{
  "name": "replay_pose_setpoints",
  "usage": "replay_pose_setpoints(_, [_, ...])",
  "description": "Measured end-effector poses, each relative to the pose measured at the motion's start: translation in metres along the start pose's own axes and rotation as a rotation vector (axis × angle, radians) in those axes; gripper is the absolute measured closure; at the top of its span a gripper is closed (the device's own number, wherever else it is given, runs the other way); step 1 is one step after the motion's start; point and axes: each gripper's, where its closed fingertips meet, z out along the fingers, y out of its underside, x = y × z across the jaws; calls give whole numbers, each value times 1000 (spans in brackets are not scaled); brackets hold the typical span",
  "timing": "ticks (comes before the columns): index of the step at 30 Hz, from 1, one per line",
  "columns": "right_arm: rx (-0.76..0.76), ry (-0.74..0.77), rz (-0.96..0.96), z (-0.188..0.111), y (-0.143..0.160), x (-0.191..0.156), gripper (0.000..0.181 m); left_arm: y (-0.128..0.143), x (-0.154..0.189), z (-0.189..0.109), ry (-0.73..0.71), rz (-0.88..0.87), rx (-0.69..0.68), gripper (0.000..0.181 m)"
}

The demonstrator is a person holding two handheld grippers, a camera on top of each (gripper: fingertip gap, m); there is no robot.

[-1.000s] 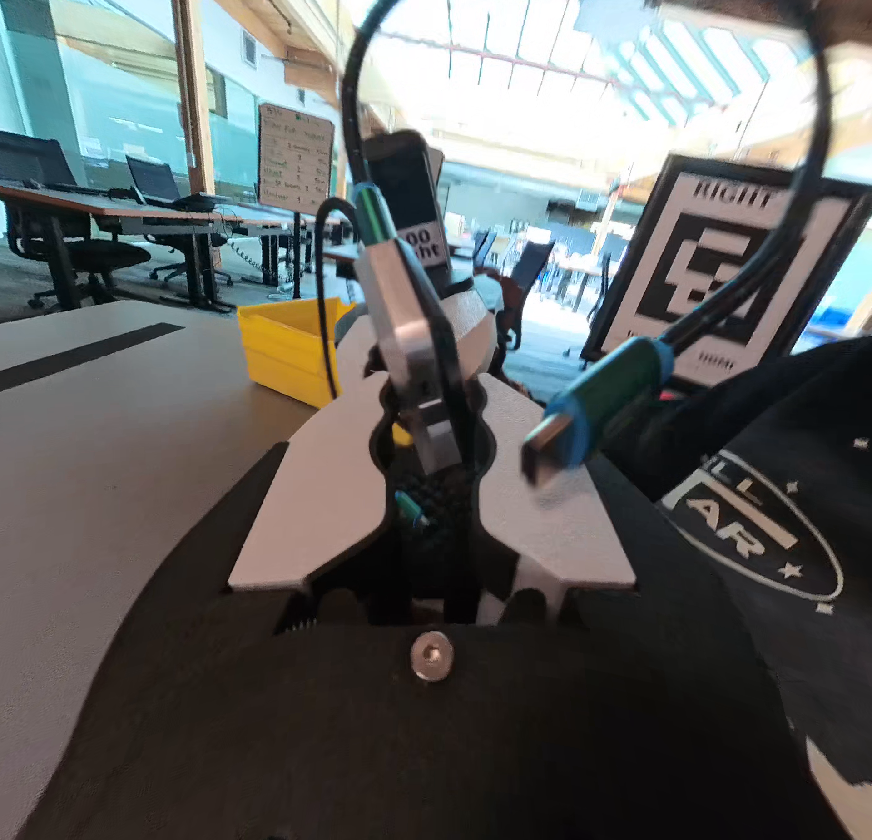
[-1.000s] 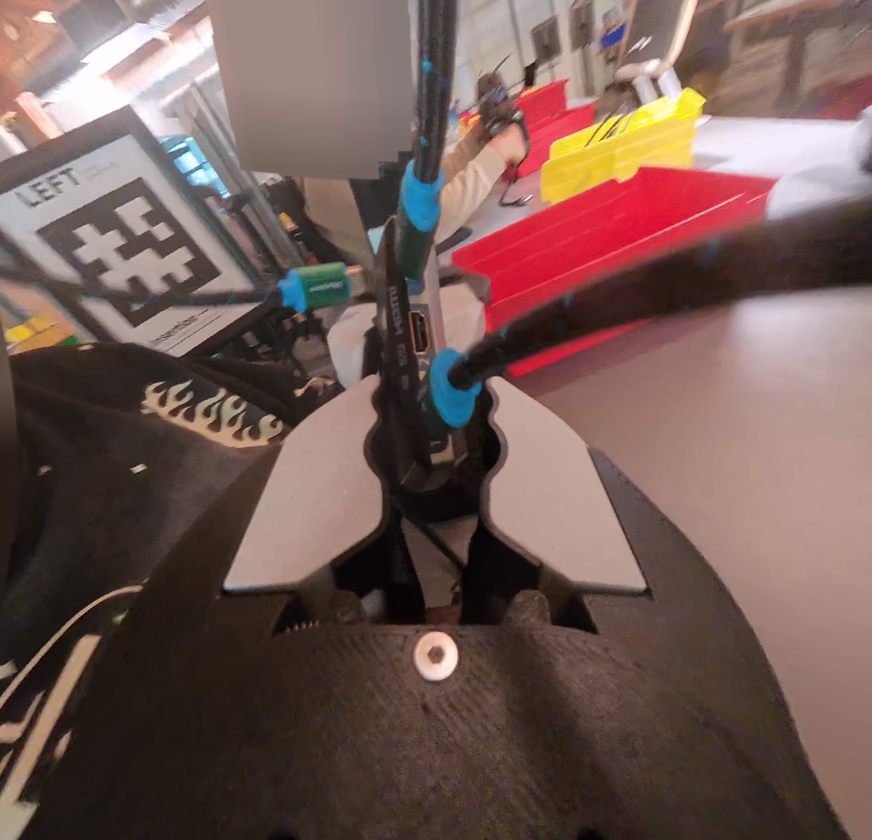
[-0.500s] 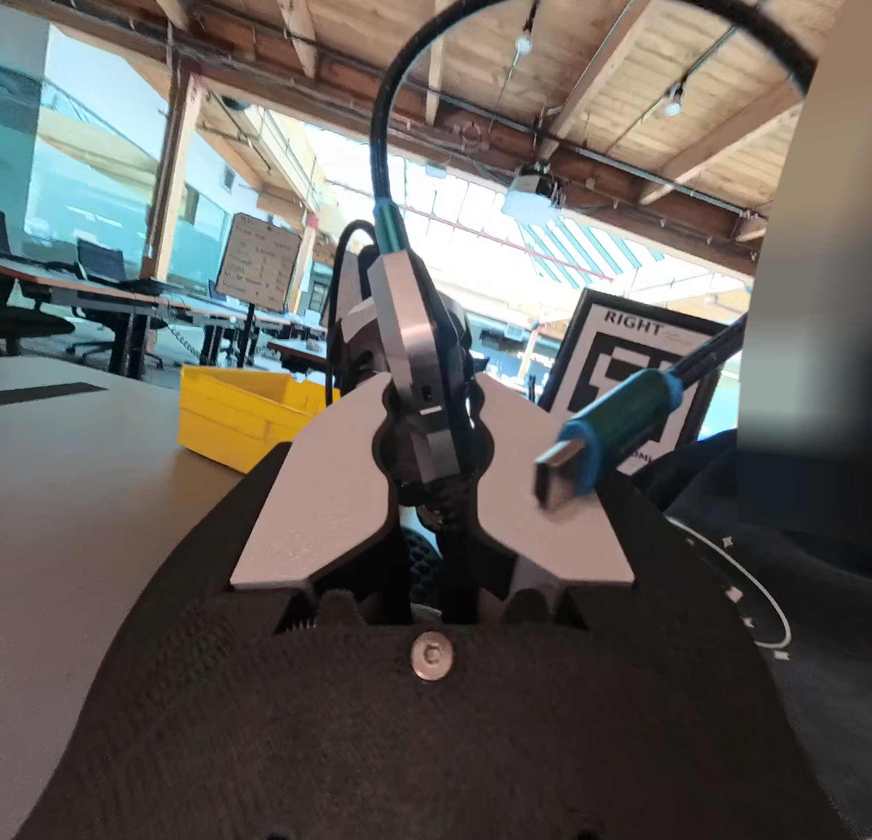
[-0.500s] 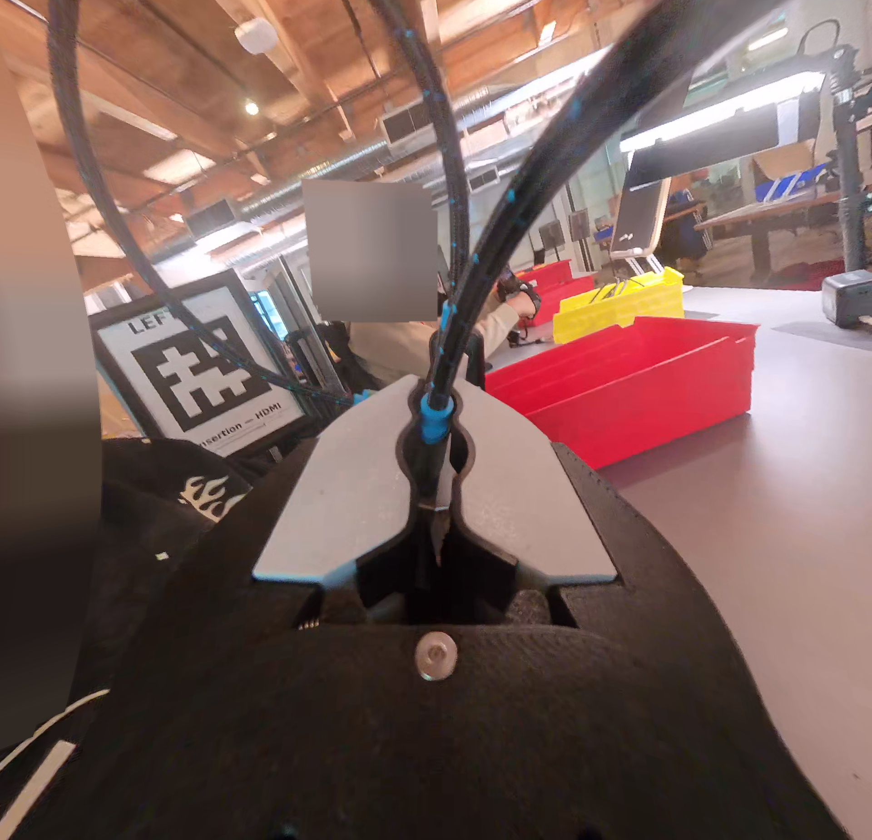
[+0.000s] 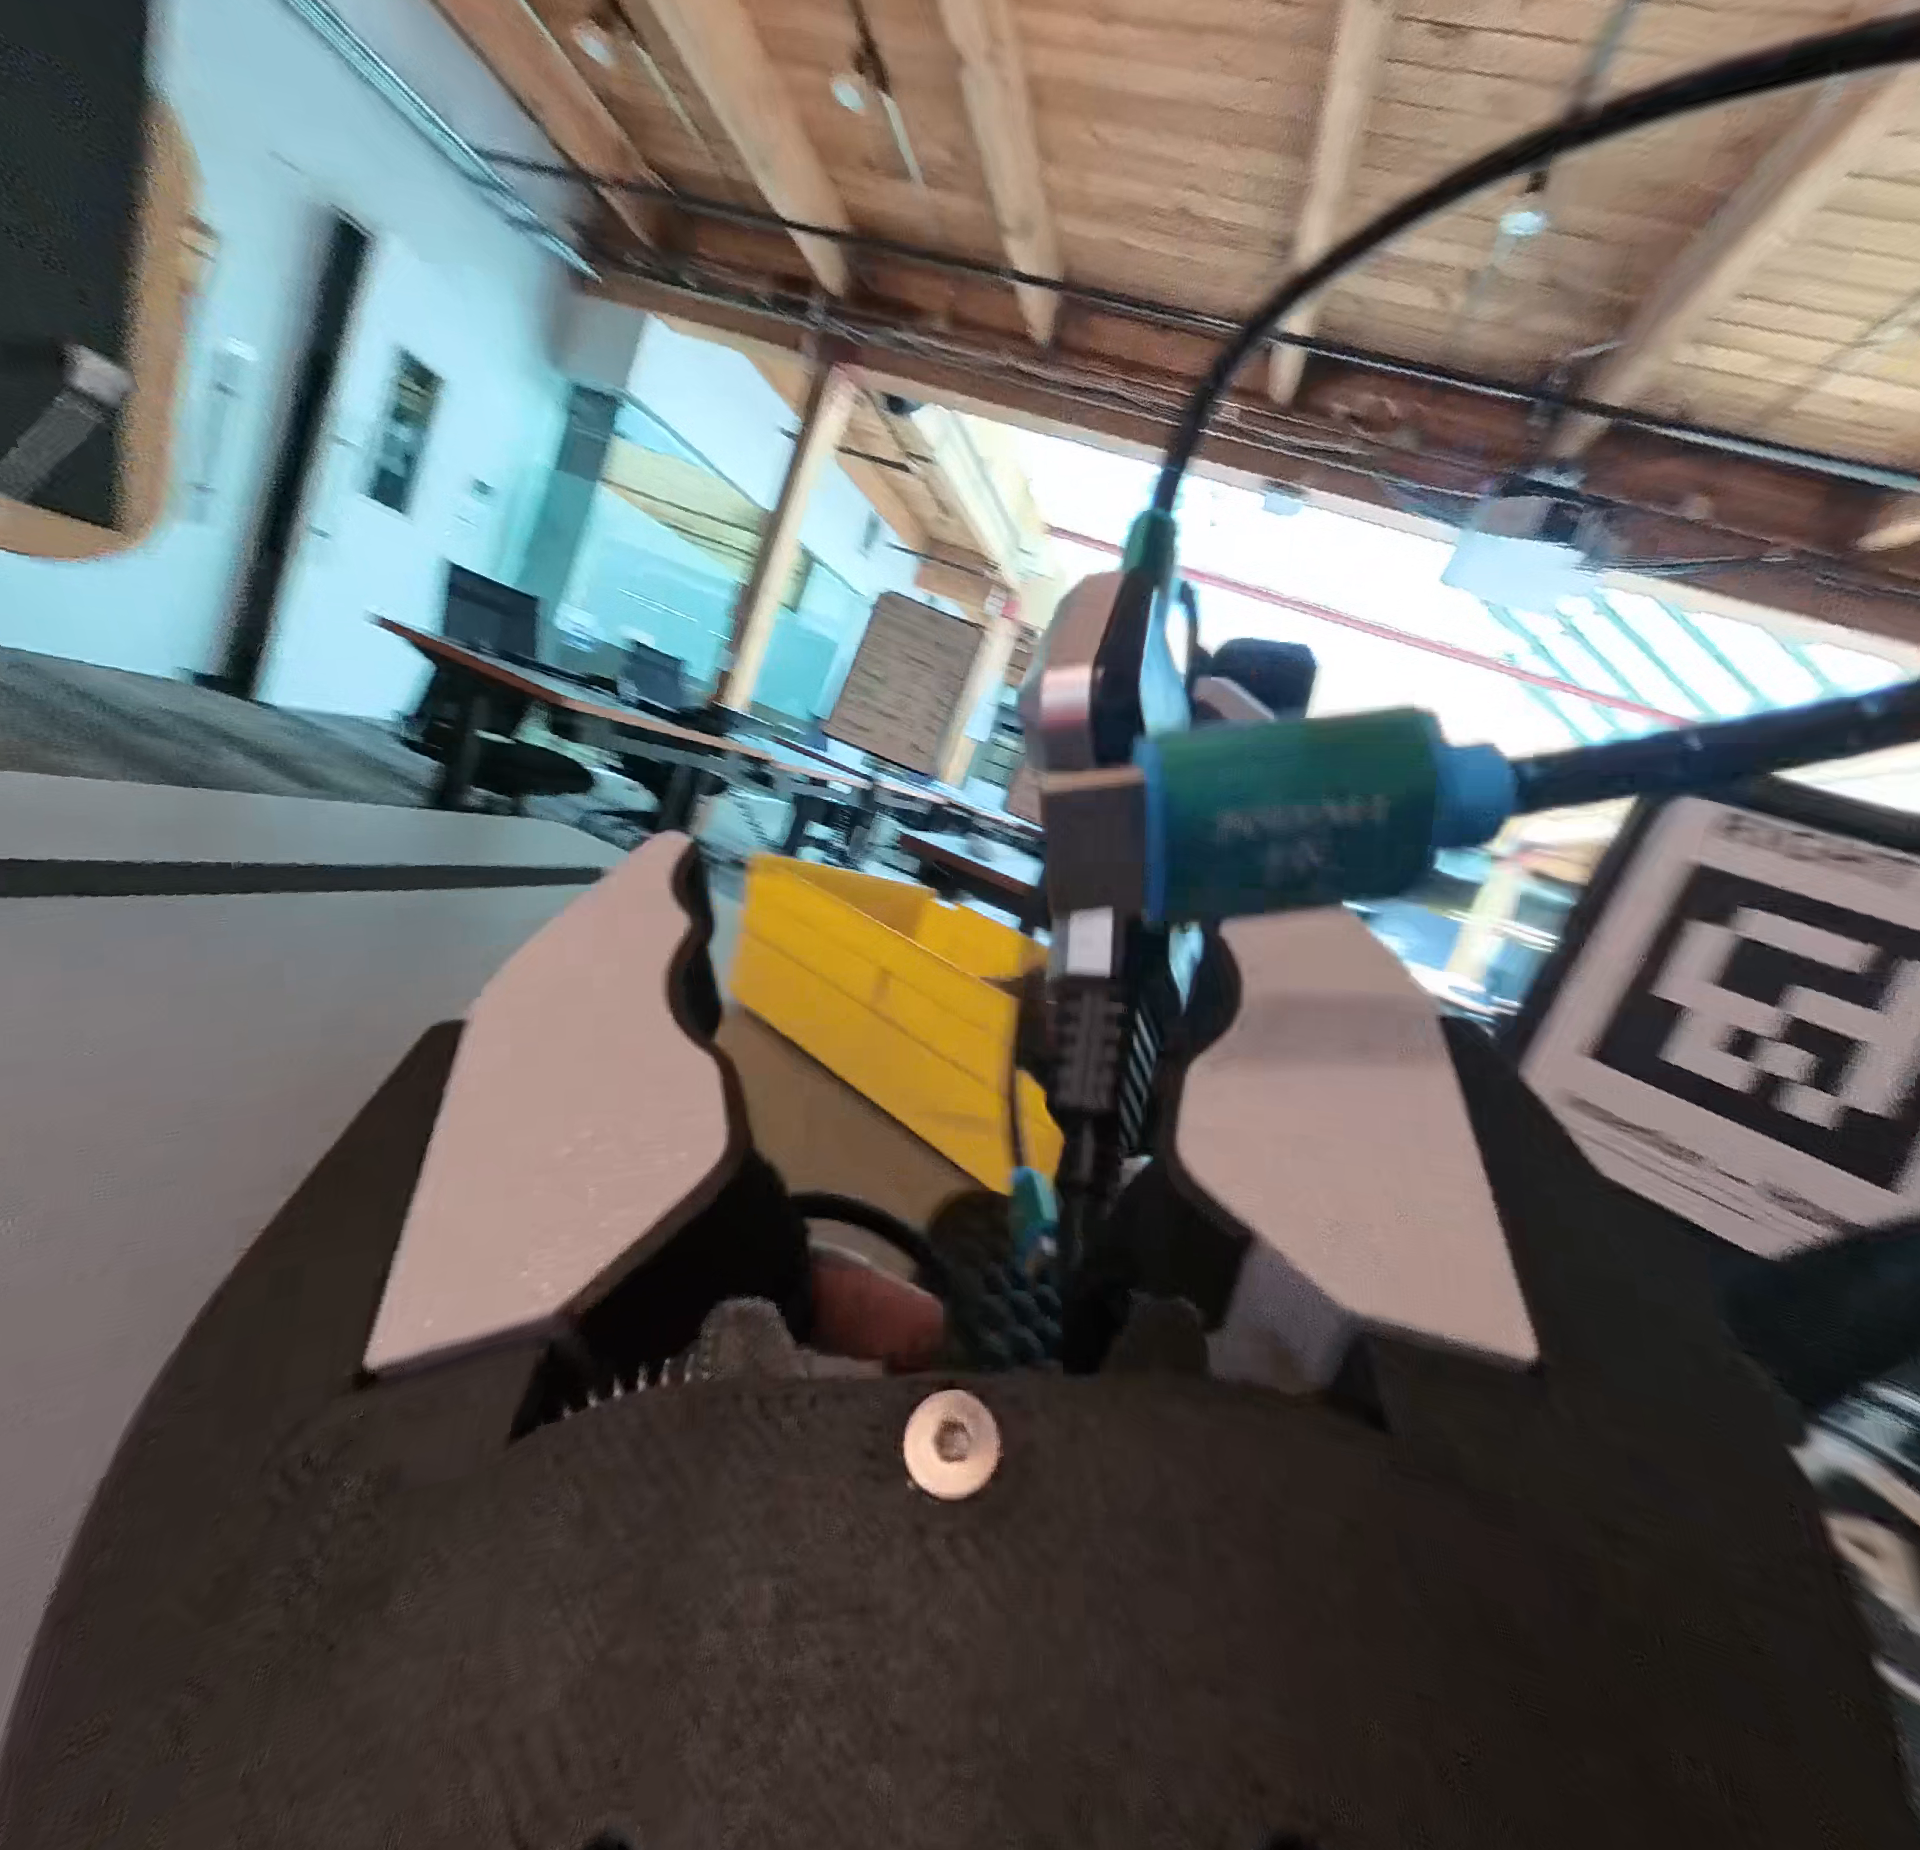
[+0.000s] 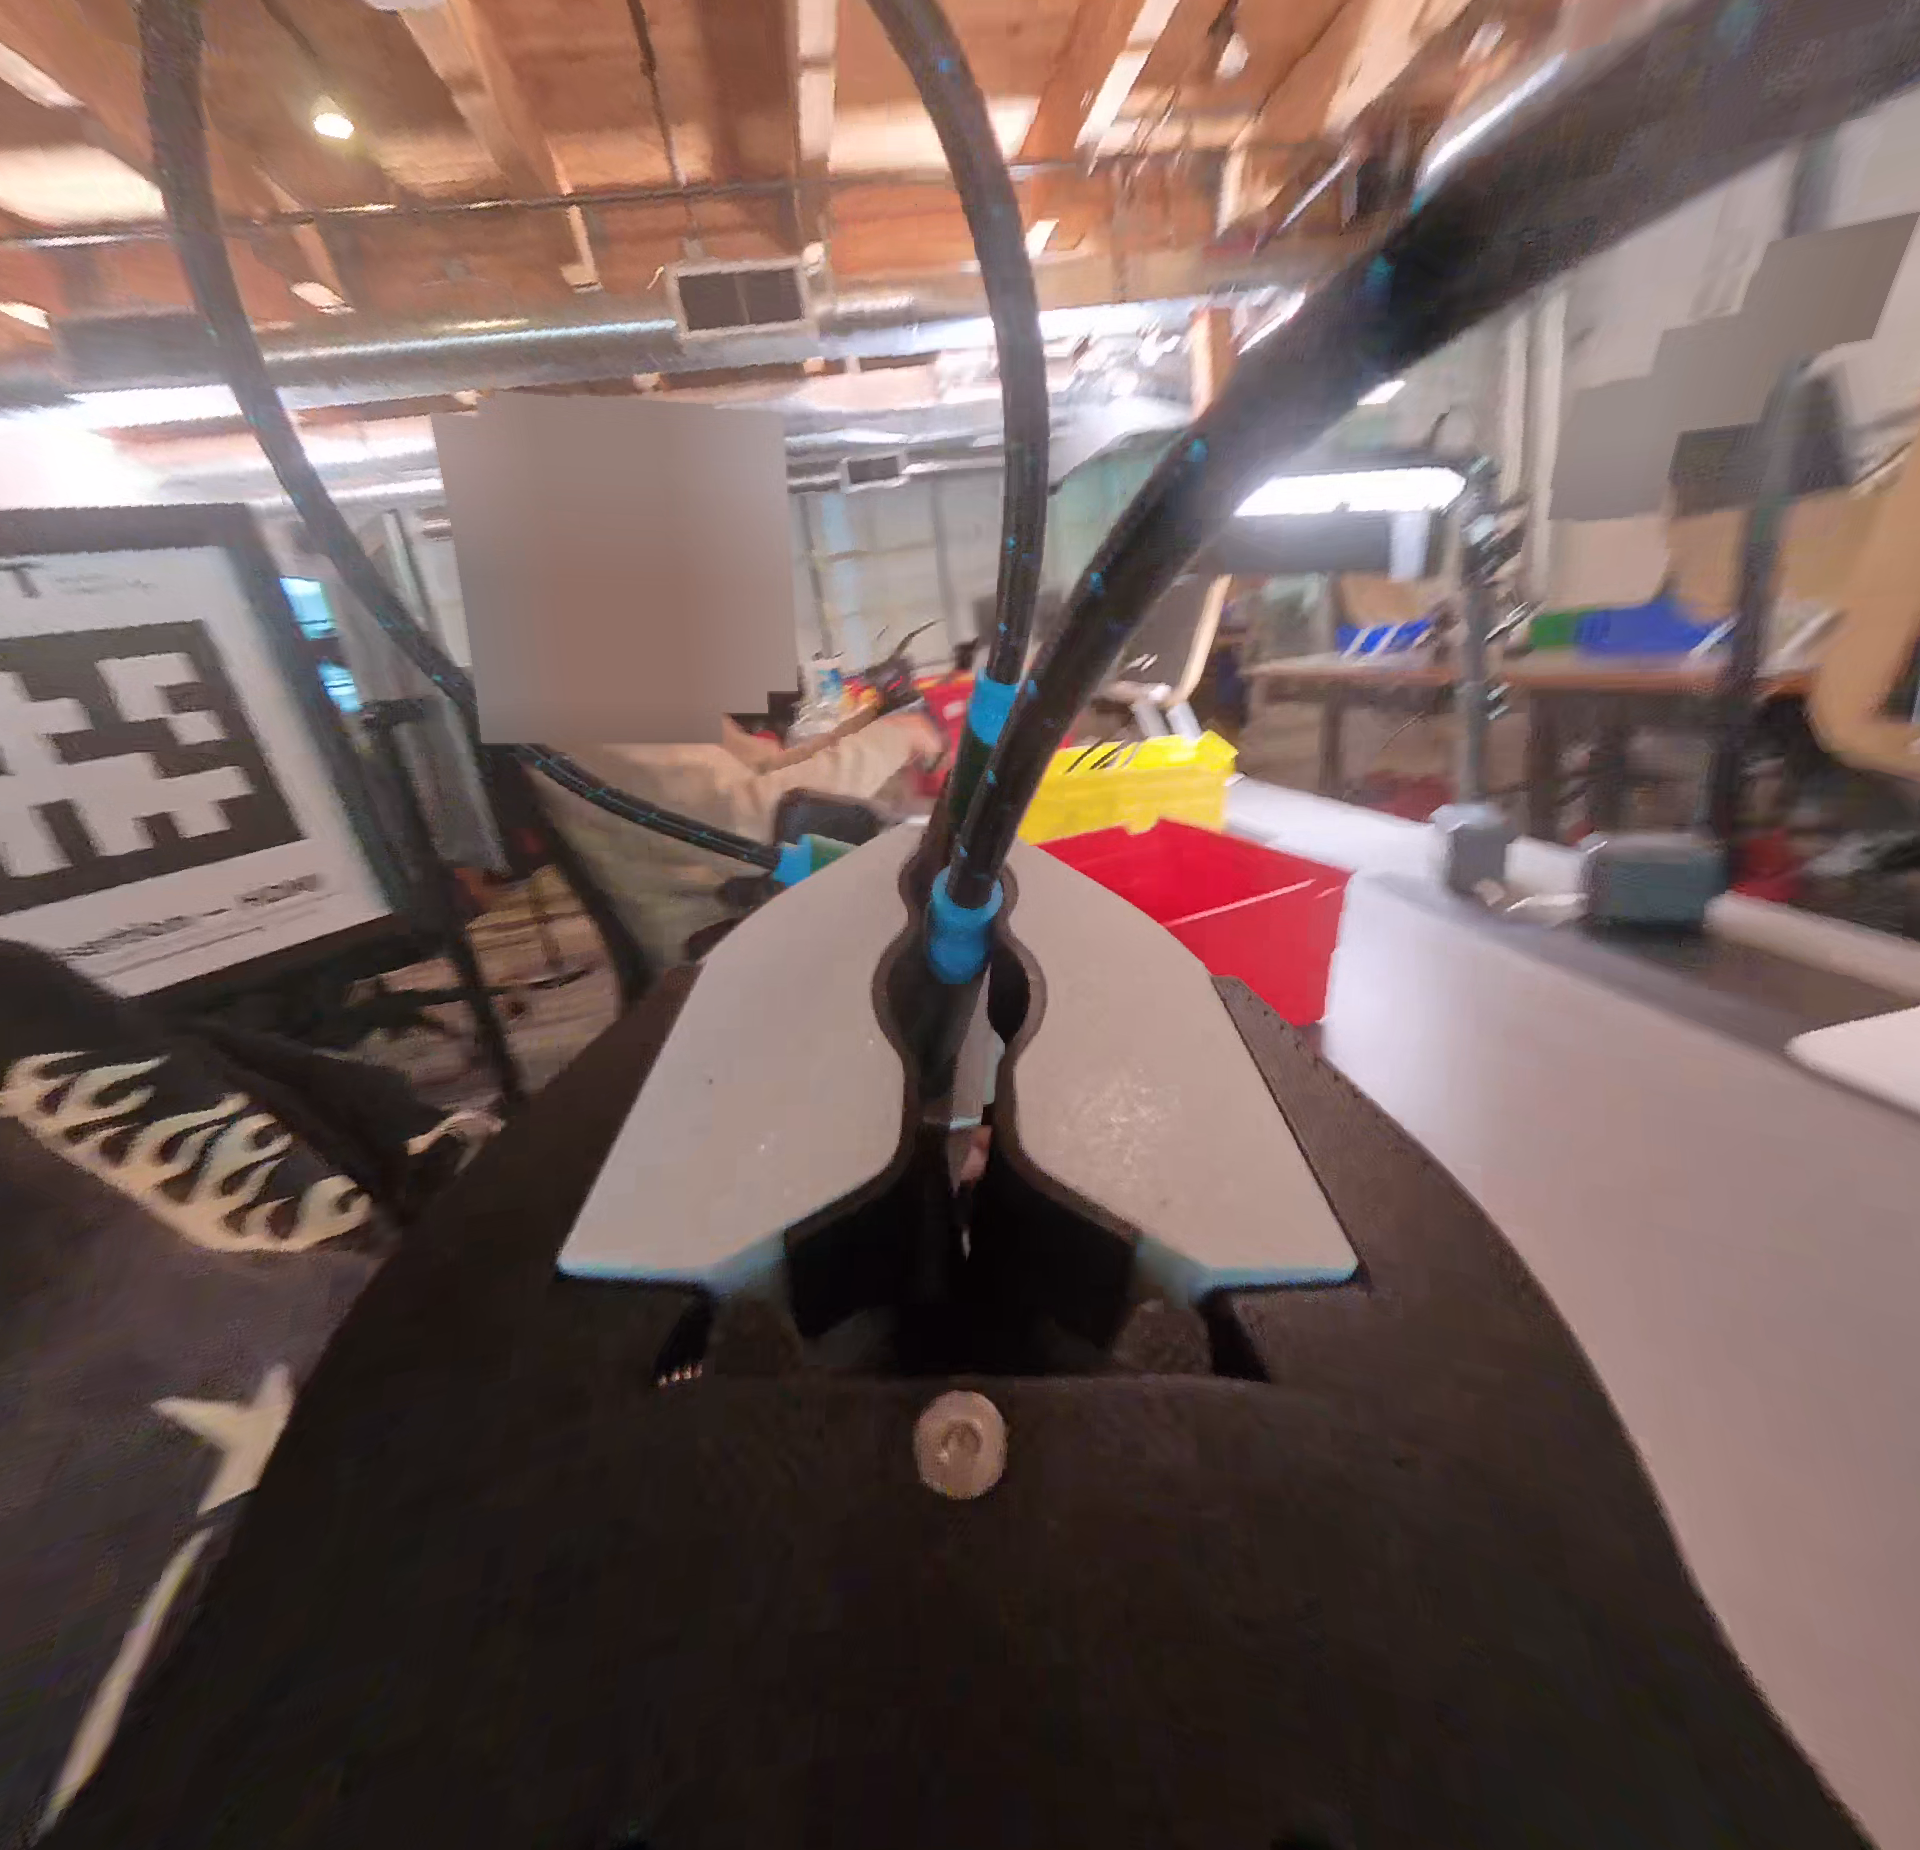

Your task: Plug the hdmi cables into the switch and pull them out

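In the left wrist view my left gripper (image 5: pixel 951 896) is open, its fingers wide apart. A silver HDMI switch (image 5: pixel 1081 792) stands just ahead of its right finger (image 5: pixel 1340 1104); what holds it I cannot tell. A green HDMI plug (image 5: pixel 1288 813) with a blue collar meets the switch's side from the right. A thin black cable with a green collar (image 5: pixel 1148 543) leaves its top. In the right wrist view my right gripper (image 6: pixel 961 855) is shut on a black HDMI plug with a blue collar (image 6: pixel 956 927). The green plug (image 6: pixel 810 855) shows small beyond it.
A yellow bin (image 5: pixel 883 979) sits on the grey table (image 5: pixel 260 969) ahead of the left gripper. A marker board (image 5: pixel 1745 1021) stands at the right. In the right wrist view a red bin (image 6: pixel 1216 896), a yellow bin (image 6: pixel 1132 782), a marker board (image 6: pixel 135 761) and a seated person (image 6: pixel 727 782) lie ahead.
My left gripper has opened and no longer clamps the switch. The green plug, apart from the switch before, now sits against its side. My right gripper stays shut.
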Motion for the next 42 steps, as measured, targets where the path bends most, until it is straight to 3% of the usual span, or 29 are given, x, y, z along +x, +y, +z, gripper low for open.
replay_pose_setpoints(3, [140, 95, -56, -10, -19, 11, 174, -44, -19, -26, -297, 306, 248, 85])
replay_pose_setpoints(4, [190, 138, -71, -14, -24, 16, 174, -65, -13, -43, -409, 492, 360, 97])
replay_pose_setpoints(6, [265, 203, -104, -21, -31, 25, 174, -79, 26, -46, -416, 799, 406, 112])
replay_pose_setpoints(7, [305, 223, -98, -24, -35, 28, 174, -74, 47, -37, -334, 798, 388, 118])
replay_pose_setpoints(10, [393, 251, -51, -29, -38, 32, 174, -38, 88, -9, -67, 385, 282, 129])
replay_pose_setpoints(12, [428, 246, -38, -30, -38, 28, 174, 9, 85, 12, -16, 98, 59, 131])
replay_pose_setpoints(14, [469, 207, -36, -29, -41, 17, 174, 48, 76, 23, 4, -79, -93, 125])
replay_pose_setpoints(16, [512, 155, -21, -28, -43, 4, 172, 61, 67, 26, 20, -214, -81, 122])
replay_pose_setpoints(19, [521, 70, 38, -17, -34, -16, 173, 37, 60, 23, 100, -340, 131, 118])
replay_pose_setpoints(22, [401, 5, 81, 7, -5, -28, 174, 8, 69, 13, 227, -372, 248, 120])
replay_pose_setpoints(23, [379, -9, 106, 13, 2, -30, 174, 8, 66, 13, 204, -357, 229, 120])
replay_pose_setpoints(25, [346, -16, 128, 19, 9, -31, 174, 9, 55, 7, 138, -253, 245, 144])
replay_pose_setpoints(28, [235, -16, 195, 23, 18, -21, 171, 9, 46, 2, 133, -178, 242, 153])
replay_pose_setpoints(31, [321, 6, 270, 9, 9, -6, 155, 8, 39, 0, 138, -250, 226, 156])
replay_pose_setpoints(35, [341, 46, 260, 2, 34, -3, 136, 12, 35, 0, 103, -223, 234, 156])
replay_pose_setpoints(38, [396, 67, 151, -5, 21, -7, 169, 20, 34, 1, 81, -184, 216, 156])
replay_pose_setpoints(42, [348, 8, 205, -1, 29, -6, 170, 19, 31, -1, 62, -176, 232, 156])
